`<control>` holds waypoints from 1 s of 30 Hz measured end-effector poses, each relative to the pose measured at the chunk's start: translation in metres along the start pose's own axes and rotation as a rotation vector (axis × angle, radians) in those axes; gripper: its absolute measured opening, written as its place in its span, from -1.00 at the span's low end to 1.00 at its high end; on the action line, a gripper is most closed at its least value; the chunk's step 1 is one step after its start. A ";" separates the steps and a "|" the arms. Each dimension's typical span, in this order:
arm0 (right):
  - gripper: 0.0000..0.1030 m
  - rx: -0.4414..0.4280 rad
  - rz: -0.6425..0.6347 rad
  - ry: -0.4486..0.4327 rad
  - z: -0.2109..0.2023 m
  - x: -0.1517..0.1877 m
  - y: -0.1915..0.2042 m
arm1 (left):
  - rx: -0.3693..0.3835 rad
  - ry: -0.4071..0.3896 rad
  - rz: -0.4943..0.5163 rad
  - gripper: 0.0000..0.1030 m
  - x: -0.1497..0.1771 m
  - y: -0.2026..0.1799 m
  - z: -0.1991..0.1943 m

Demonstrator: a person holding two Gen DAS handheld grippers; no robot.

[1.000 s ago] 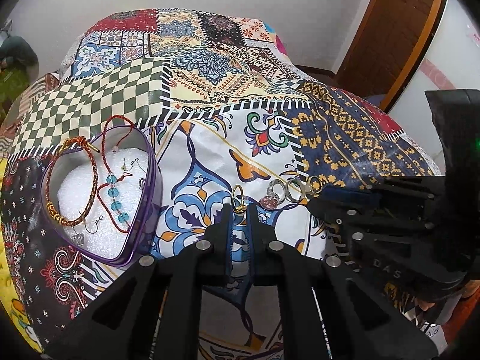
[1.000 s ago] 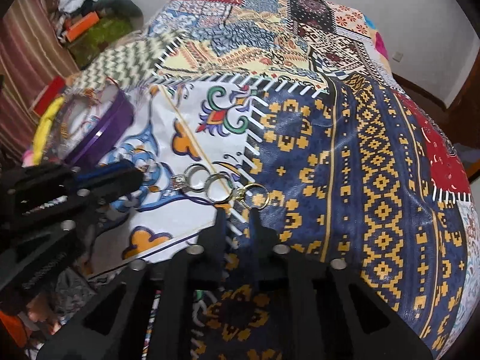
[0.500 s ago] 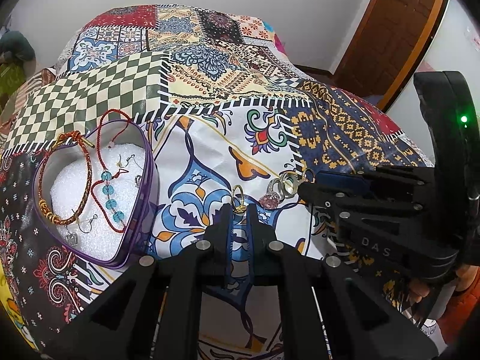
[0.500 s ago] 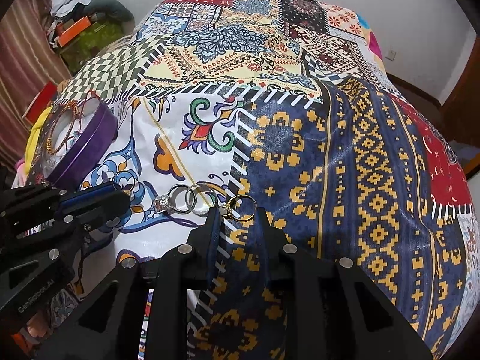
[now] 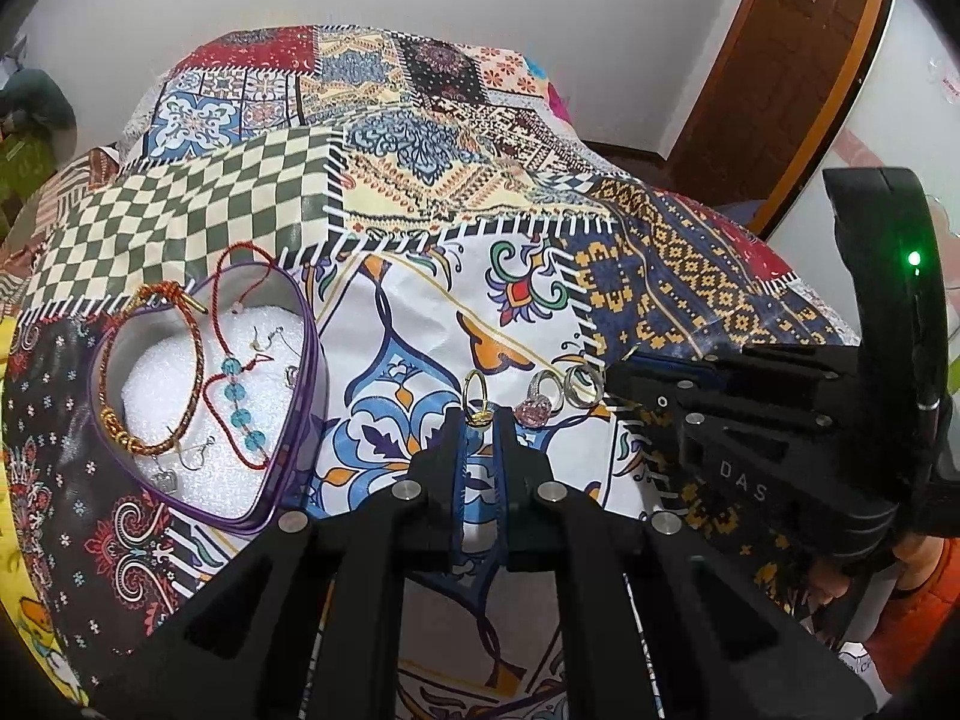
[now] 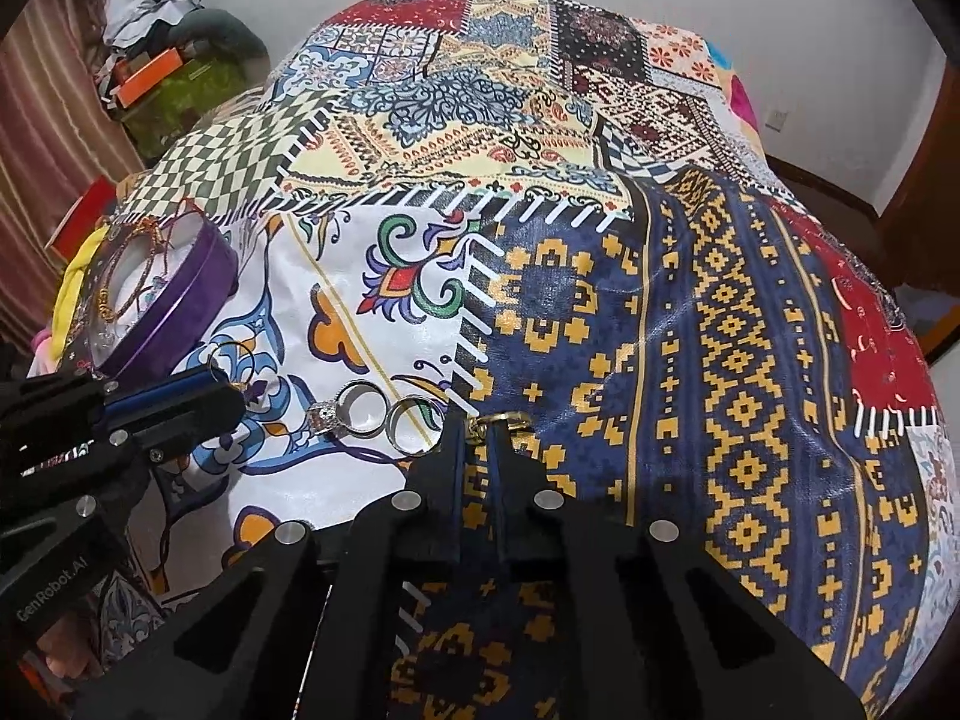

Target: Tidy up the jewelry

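My left gripper (image 5: pixel 480 420) is shut on a gold ring (image 5: pixel 477 399), held upright just above the patchwork cloth. My right gripper (image 6: pixel 478 427) is shut on another gold ring (image 6: pixel 501 420) at the cloth. Two silver rings (image 6: pixel 384 414), one with a stone (image 5: pixel 536 408), lie side by side on the white patch between the two grippers. A purple heart-shaped box (image 5: pixel 204 396) with white foam holds red cord bracelets (image 5: pixel 198 354), a blue-bead bracelet and small earrings; it sits to the left of my left gripper and shows in the right wrist view (image 6: pixel 174 306).
A patchwork cloth (image 5: pixel 420 192) covers a domed surface that falls away on all sides. A wooden door (image 5: pixel 798 60) stands at the back right. Clutter and a curtain (image 6: pixel 54 132) lie at the left. The right gripper's body (image 5: pixel 780 468) fills the left view's right side.
The right gripper has closed in on the gold ring and shut on it. The left gripper still holds its gold ring and has shifted only slightly.
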State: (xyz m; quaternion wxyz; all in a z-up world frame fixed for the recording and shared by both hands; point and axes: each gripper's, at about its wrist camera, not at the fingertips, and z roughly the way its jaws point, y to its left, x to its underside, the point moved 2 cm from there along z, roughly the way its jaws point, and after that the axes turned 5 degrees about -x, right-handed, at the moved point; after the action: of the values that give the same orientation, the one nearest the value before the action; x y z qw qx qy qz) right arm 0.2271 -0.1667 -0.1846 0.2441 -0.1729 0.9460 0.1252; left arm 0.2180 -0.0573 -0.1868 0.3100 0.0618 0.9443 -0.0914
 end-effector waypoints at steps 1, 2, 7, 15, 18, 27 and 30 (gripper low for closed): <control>-0.91 0.001 0.000 -0.004 -0.001 0.000 0.000 | 0.000 -0.005 0.000 -0.87 -0.001 0.000 -0.002; -0.92 0.000 0.000 -0.007 -0.002 0.001 0.000 | -0.001 -0.008 0.000 -0.87 -0.002 0.000 -0.003; -0.93 0.004 -0.009 -0.028 -0.013 0.005 0.004 | 0.000 -0.024 -0.001 -0.87 -0.003 -0.001 -0.010; -0.74 0.051 -0.003 0.044 -0.014 0.014 0.005 | -0.001 -0.035 -0.009 -0.87 -0.002 0.000 -0.017; -0.59 0.042 0.009 0.057 -0.010 0.013 0.002 | 0.001 -0.035 -0.011 -0.87 -0.002 0.002 -0.016; -0.32 0.052 -0.002 0.061 0.006 -0.003 -0.002 | 0.001 -0.022 -0.027 -0.87 -0.001 0.010 -0.010; -0.32 0.049 -0.002 0.046 0.008 -0.004 -0.004 | 0.004 -0.017 -0.030 -0.87 -0.001 0.011 -0.007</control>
State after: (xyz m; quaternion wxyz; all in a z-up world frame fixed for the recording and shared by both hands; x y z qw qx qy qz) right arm 0.2354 -0.1666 -0.1900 0.2264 -0.1707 0.9540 0.0974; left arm 0.2165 -0.0453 -0.1822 0.3163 0.0474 0.9423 -0.0985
